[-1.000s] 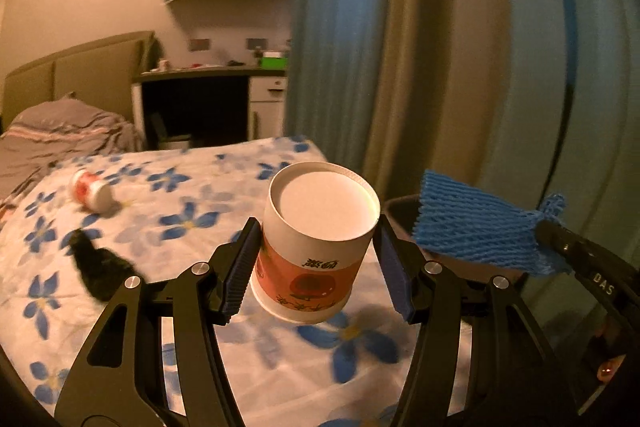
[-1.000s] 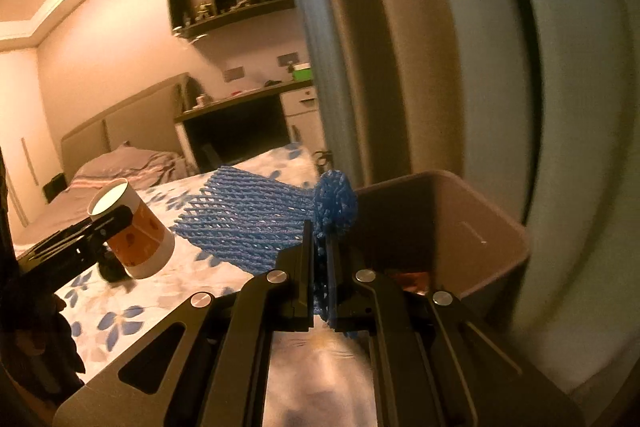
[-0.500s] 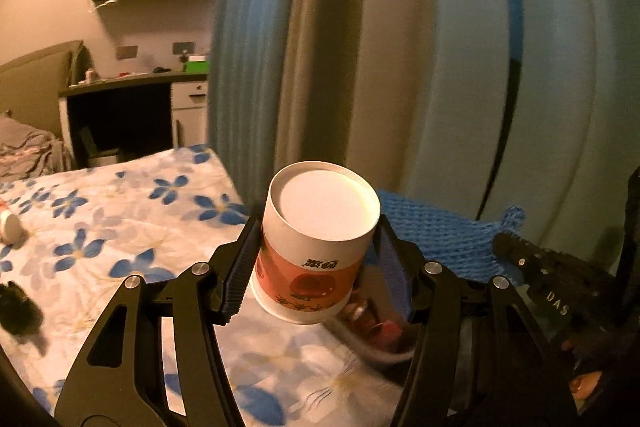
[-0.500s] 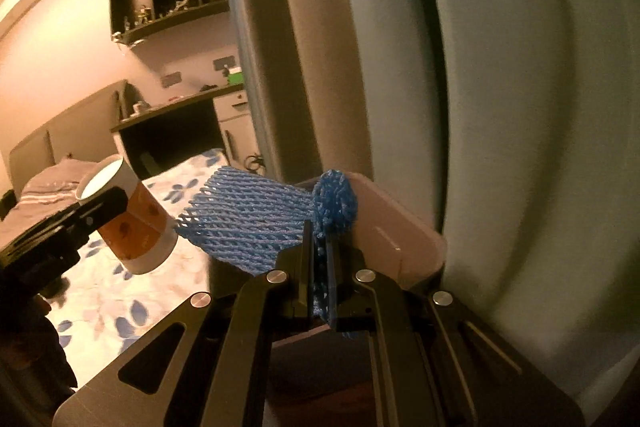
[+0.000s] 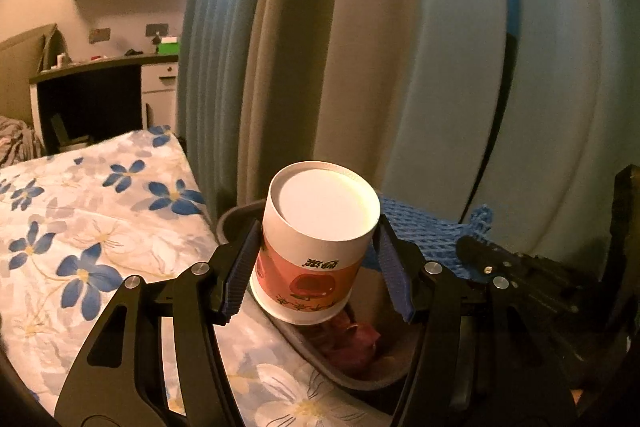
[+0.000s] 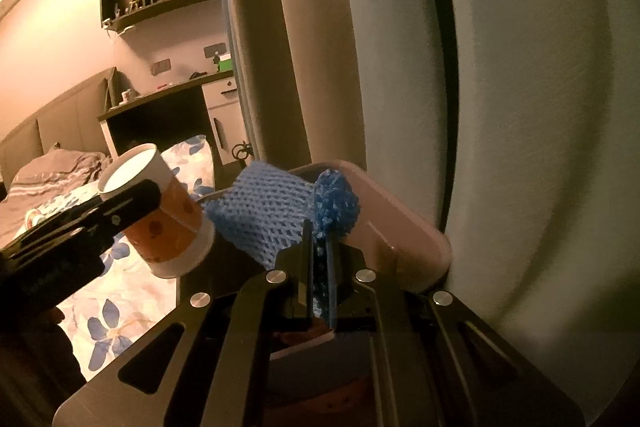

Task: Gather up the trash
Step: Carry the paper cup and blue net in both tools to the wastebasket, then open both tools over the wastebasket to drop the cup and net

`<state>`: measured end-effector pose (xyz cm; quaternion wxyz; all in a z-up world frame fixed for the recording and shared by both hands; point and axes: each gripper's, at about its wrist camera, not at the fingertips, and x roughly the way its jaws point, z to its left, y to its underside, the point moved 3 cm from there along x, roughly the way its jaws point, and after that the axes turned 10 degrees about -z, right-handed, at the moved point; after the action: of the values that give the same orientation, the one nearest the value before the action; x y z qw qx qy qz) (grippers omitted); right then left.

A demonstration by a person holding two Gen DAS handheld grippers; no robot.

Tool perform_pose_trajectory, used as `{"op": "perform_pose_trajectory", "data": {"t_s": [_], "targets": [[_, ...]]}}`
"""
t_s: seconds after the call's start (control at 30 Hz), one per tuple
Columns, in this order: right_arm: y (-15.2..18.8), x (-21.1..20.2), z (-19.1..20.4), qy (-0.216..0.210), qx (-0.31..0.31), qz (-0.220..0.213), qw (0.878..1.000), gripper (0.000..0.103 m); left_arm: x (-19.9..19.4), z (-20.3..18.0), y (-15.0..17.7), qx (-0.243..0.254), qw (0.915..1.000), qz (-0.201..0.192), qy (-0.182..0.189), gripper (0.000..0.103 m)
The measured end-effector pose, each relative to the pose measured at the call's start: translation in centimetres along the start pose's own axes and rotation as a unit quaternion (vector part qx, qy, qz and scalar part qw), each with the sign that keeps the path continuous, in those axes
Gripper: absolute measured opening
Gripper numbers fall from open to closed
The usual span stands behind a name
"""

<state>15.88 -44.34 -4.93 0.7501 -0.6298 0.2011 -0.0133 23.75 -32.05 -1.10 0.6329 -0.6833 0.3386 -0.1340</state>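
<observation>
We hold both finds over the trash bin (image 5: pixel 240 217) for dropping | left tongs (image 5: pixel 316 269) pinch paper cup (image 5: pixel 316 247) | right tongs (image 6: pixel 319 251) pressed on blue foam net (image 6: pixel 260 211)

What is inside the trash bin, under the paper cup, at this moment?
Inside the trash bin, some reddish crumpled waste lies at the bottom, too dim to identify. The paper cup, the left gripper and the blue foam net cover the rest.
</observation>
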Motion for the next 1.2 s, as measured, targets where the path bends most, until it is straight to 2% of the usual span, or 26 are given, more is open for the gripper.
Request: {"op": "perform_pose_trajectory", "data": {"t_s": [0.67, 0.7, 0.73, 0.8, 0.87, 1.0, 1.03, 1.13, 1.2], "targets": [[0.0, 1.6, -0.1, -0.021, 0.015, 0.013, 1.000, 0.008, 2.8, 0.1, 1.5, -0.026, 0.9989, 0.031, 0.024, 0.057], [0.0, 1.6, -0.2, -0.023, 0.019, 0.014, 0.999, 0.013, 2.9, 0.1, 1.6, -0.027, 0.9988, 0.033, 0.026, 0.057], [0.0, 1.6, -0.4, -0.024, 0.024, 0.013, 0.999, 0.024, 3.0, 0.1, 1.6, -0.027, 0.9987, 0.034, 0.027, 0.057], [-0.1, 1.4, -0.5, -0.024, 0.030, 0.007, 0.999, 0.035, 3.3, 0.2, 1.8, -0.028, 0.9985, 0.037, 0.028, 0.057], [-0.2, 1.3, -0.6, -0.020, 0.029, 0.004, 0.999, 0.036, 3.5, 0.2, 2.0, -0.033, 0.9981, 0.041, 0.031, 0.058], [-0.5, 0.5, -1.1, -0.007, 0.033, -0.007, 0.999, 0.045, 3.8, 0.2, 2.4, -0.036, 0.9974, 0.049, 0.037, 0.058], [-0.5, 0.3, -1.1, -0.004, 0.034, -0.011, 0.999, 0.047, 3.9, 0.1, 2.6, -0.032, 0.9975, 0.051, 0.036, 0.062], [-0.8, -0.5, -1.3, 0.006, 0.035, -0.024, 0.999, 0.052, 3.7, 0.2, 2.8, -0.033, 0.9977, 0.048, 0.034, 0.083], [-1.1, -1.2, -1.4, 0.011, 0.033, -0.034, 0.999, 0.054, 3.4, 0.5, 2.8, -0.040, 0.9979, 0.041, 0.030, 0.087]]}}
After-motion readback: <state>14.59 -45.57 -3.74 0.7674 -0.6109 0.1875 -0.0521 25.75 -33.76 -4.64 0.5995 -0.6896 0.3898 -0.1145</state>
